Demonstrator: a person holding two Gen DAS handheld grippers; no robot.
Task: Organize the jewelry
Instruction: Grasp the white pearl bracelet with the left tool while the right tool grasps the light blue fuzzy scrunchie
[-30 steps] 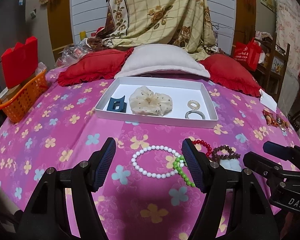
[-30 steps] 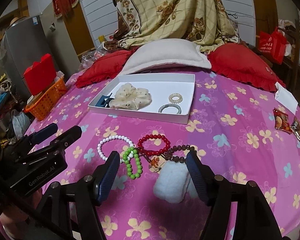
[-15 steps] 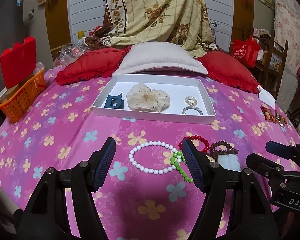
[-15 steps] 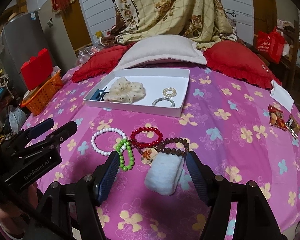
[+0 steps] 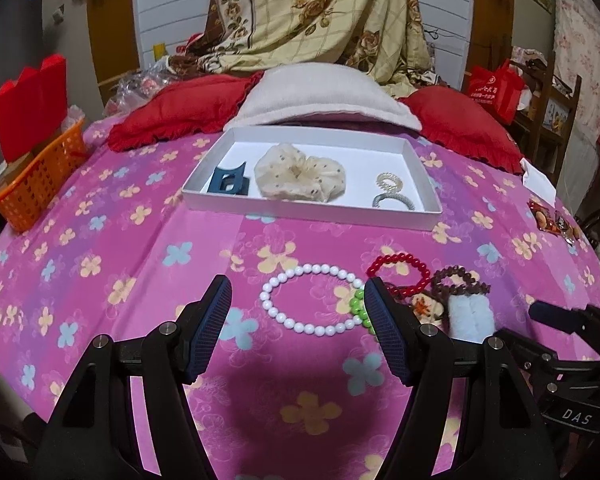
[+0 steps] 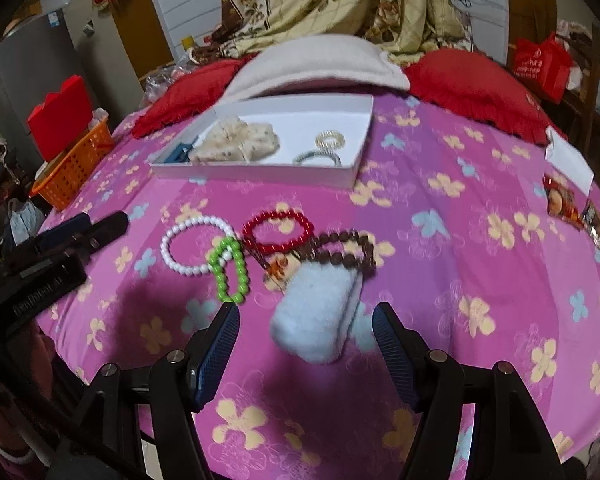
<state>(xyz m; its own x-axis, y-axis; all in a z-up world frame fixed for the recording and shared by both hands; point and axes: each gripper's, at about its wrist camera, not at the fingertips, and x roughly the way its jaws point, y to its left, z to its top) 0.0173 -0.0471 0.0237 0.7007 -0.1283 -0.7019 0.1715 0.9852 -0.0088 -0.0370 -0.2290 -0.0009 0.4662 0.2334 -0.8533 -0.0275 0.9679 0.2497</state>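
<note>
Several bead bracelets lie together on the pink flowered bedspread: white (image 5: pixel 316 268), green (image 5: pixel 358 308), red (image 5: pixel 396 258) and brown (image 5: pixel 460 272). A pale blue fluffy hair clip (image 5: pixel 470 314) lies against the brown one. My left gripper (image 5: pixel 297 292) hovers open just short of the white bracelet. My right gripper (image 6: pixel 306 312) hangs open over the near end of the fluffy clip (image 6: pixel 316 316), with the pads not touching it. Beyond stands a white tray (image 5: pixel 312 210) holding a blue claw clip (image 5: pixel 228 182), a cream scrunchie (image 5: pixel 300 178) and two coil hair ties (image 5: pixel 388 180).
An orange basket (image 5: pixel 36 176) with a red box sits at the bed's left edge. Red pillows (image 5: pixel 180 116) and a white pillow (image 5: pixel 320 92) lie behind the tray. Snack packets (image 5: pixel 552 220) and a white paper (image 5: pixel 538 182) lie at the right.
My right gripper has come down toward the fluffy clip, which now sits larger between its fingers. My left gripper has barely moved. Both keep the same opening.
</note>
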